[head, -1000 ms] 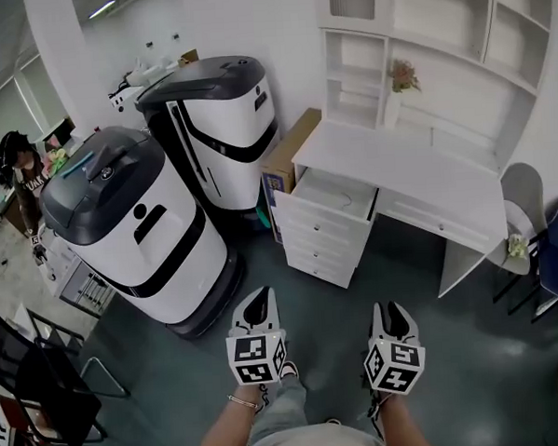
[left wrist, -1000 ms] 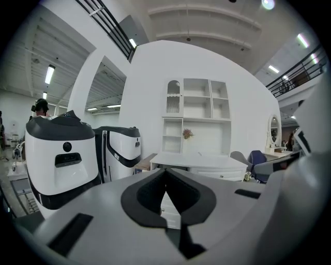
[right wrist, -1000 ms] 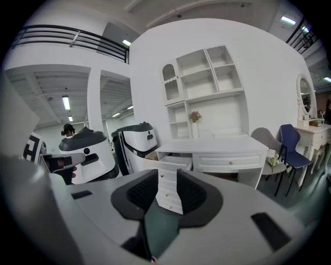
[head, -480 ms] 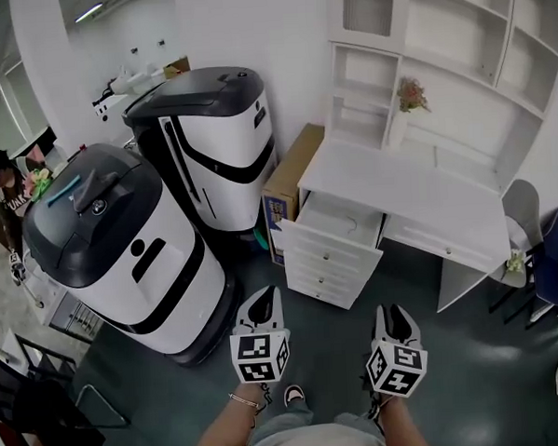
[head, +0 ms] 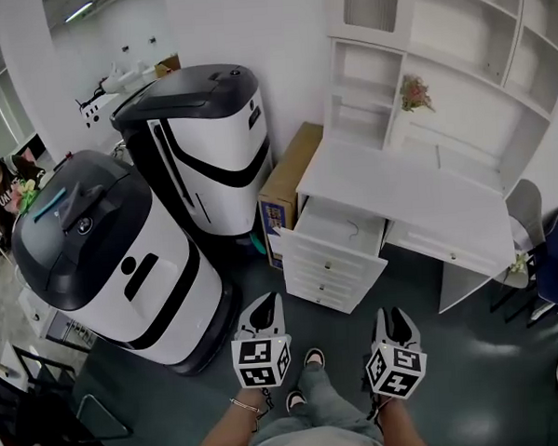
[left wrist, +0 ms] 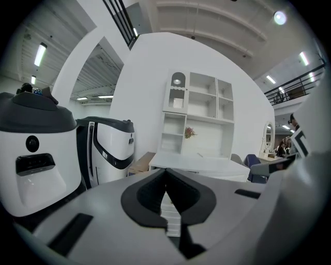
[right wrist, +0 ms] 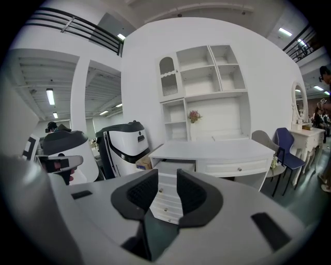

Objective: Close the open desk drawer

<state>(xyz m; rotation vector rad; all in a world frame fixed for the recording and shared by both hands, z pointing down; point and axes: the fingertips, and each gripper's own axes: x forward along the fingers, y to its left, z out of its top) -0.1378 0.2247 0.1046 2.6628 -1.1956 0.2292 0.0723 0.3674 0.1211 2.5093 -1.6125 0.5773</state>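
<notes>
Desk drawer [head: 343,225] open, white interior, shut drawers [head: 318,290] beneath

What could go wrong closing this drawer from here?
Pushing one corner of the open top drawer could skew and jam it. The right tool, jaws apart, might snag a drawer knob. The cardboard box stands close on the drawer's left, so the left tool could bump it.

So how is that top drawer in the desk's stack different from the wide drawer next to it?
The top drawer is pulled out, showing its white inside; the wide drawer is shut under the desktop. The top drawer is narrower and heads a stack of drawers; the wide drawer is longer and hangs alone. Both are white.
</notes>
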